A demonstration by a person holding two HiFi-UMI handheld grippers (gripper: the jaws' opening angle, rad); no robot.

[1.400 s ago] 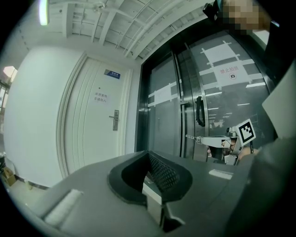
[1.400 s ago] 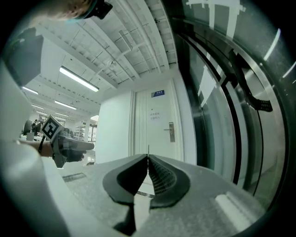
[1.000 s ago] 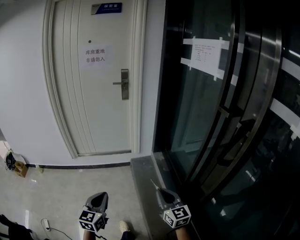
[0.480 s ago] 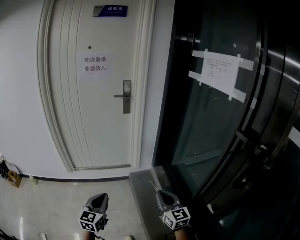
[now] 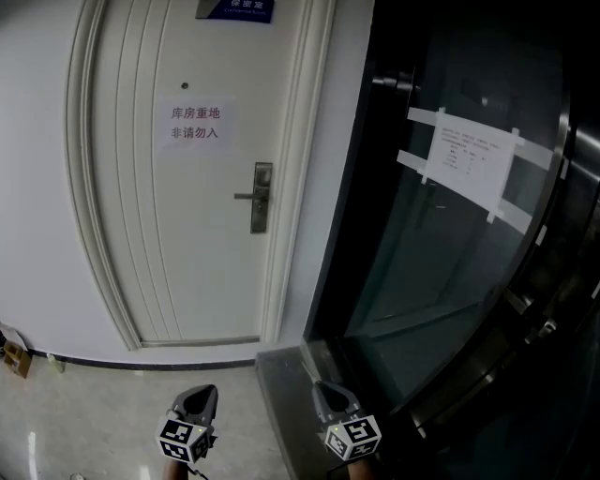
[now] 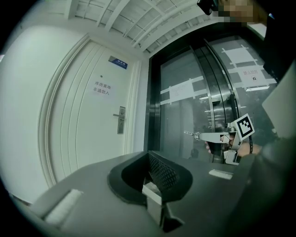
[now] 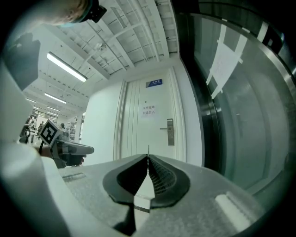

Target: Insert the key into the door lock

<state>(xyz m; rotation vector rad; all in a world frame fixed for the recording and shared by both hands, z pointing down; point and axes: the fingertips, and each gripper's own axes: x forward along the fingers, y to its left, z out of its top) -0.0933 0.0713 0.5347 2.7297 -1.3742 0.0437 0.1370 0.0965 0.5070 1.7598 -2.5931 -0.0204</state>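
The white door stands ahead with a metal lock plate and lever handle, which also shows in the left gripper view and the right gripper view. My right gripper is shut on a thin key whose blade sticks out forward from the jaw tips and points level at the door. From the left gripper view the key juts from that gripper. My left gripper is held level beside it, shut with nothing in it. Both are well short of the door.
A paper notice and a blue sign are on the door. To the right stands a dark glass wall with a taped sheet. A raised grey sill lies by my right gripper. Pale tiled floor runs to the door.
Both grippers have travelled forward toward the door, which now looks larger and nearer. The lock plate has shifted slightly right and down in the head view. The key stays held.
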